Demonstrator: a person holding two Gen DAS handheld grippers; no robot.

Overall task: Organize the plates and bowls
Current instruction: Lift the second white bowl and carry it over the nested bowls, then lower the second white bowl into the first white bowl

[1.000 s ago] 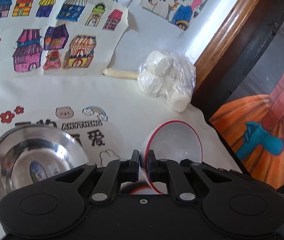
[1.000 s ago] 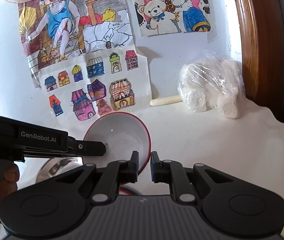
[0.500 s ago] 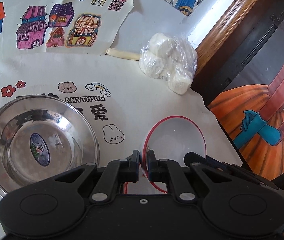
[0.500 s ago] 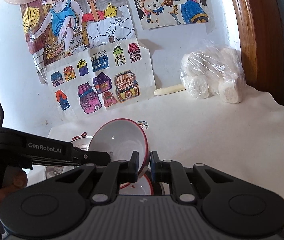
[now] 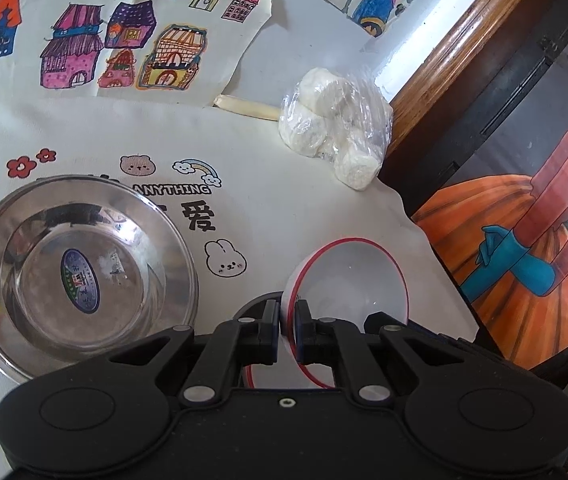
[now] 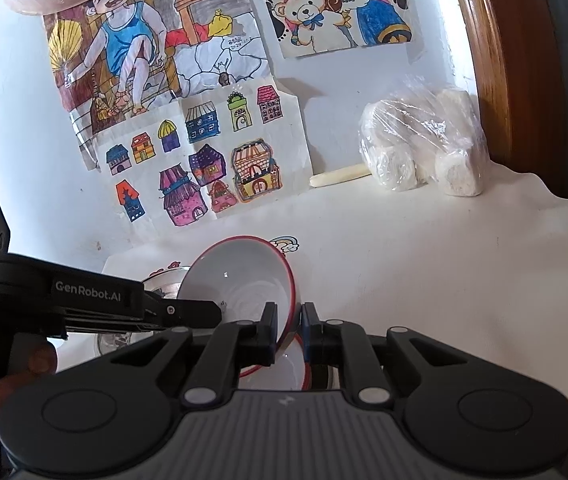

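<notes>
A white bowl with a red rim (image 5: 348, 280) hangs tilted just above the cloth. My left gripper (image 5: 288, 312) is shut on its left rim. My right gripper (image 6: 288, 316) is shut on the opposite rim of the same bowl (image 6: 240, 276). The left gripper's tip (image 6: 216, 312) reaches in from the left in the right wrist view. A second red-rimmed bowl (image 6: 280, 372) sits right under the held one, mostly hidden by my fingers. A shiny steel dish (image 5: 80, 276) with a sticker inside lies on the cloth to the left.
A plastic bag of white rolls (image 5: 332, 136) and a cream stick (image 5: 244, 106) lie at the back by the wall. Drawings hang on the wall. The table's right edge (image 5: 436, 248) drops off beside a wooden frame (image 5: 456, 52) and a pumpkin picture.
Both grippers have sunk slightly with the bowl between them. The steel dish has come fully into the left wrist view, and the second bowl now shows under the held one.
</notes>
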